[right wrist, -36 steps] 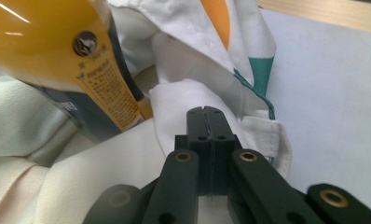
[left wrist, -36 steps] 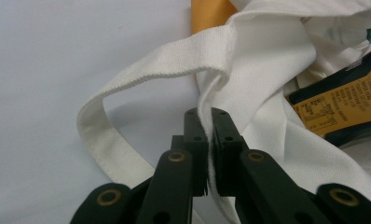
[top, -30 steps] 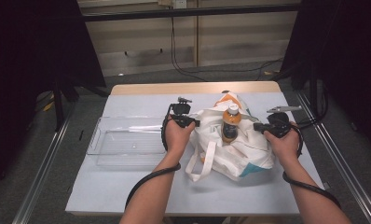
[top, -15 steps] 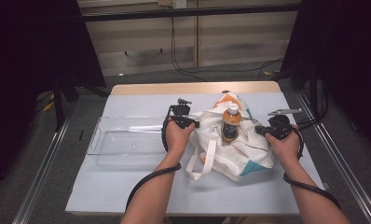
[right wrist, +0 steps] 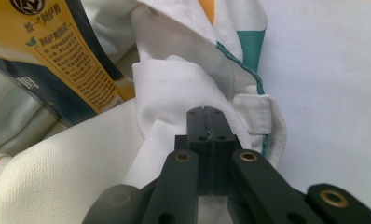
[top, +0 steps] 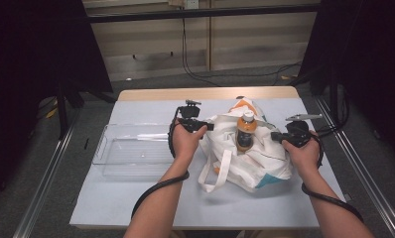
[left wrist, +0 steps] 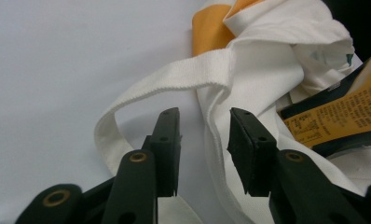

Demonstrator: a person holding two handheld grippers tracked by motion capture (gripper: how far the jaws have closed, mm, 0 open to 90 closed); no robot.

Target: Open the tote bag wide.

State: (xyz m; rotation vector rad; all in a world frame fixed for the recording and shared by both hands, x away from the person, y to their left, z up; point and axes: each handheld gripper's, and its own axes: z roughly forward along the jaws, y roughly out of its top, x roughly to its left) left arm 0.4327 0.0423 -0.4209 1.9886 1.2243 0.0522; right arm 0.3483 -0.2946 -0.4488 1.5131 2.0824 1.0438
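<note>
The white tote bag (top: 245,158) lies slumped toward the right half of the surface (top: 136,203), its mouth facing the far edge, with an orange-capped bottle (top: 245,131) standing upright inside it. My left hand-held gripper (top: 208,126) sits at the bag's left rim, near the far side of the opening; seen in the left gripper view, its jaws stand parted with a fold of the rim cloth running between them and the pads not pressing on it, and one strap (left wrist: 174,77) loops out onto the surface just beyond the tips. They have just been opening, so that side of the bag is let go. My right hand-held gripper (top: 275,136) is at the bag's right rim, just beside the bottle, and is clenched tight on a bunched fold of the white fabric; in the right gripper view the bottle's yellow label (right wrist: 76,56) rises close on the left. A clear plastic tray (top: 136,153) lies left of the bag, along the left part of the surface. Compared with a second ago, bag, bottle and tray sit where they were, and both of my hands are in much the same spots.
</note>
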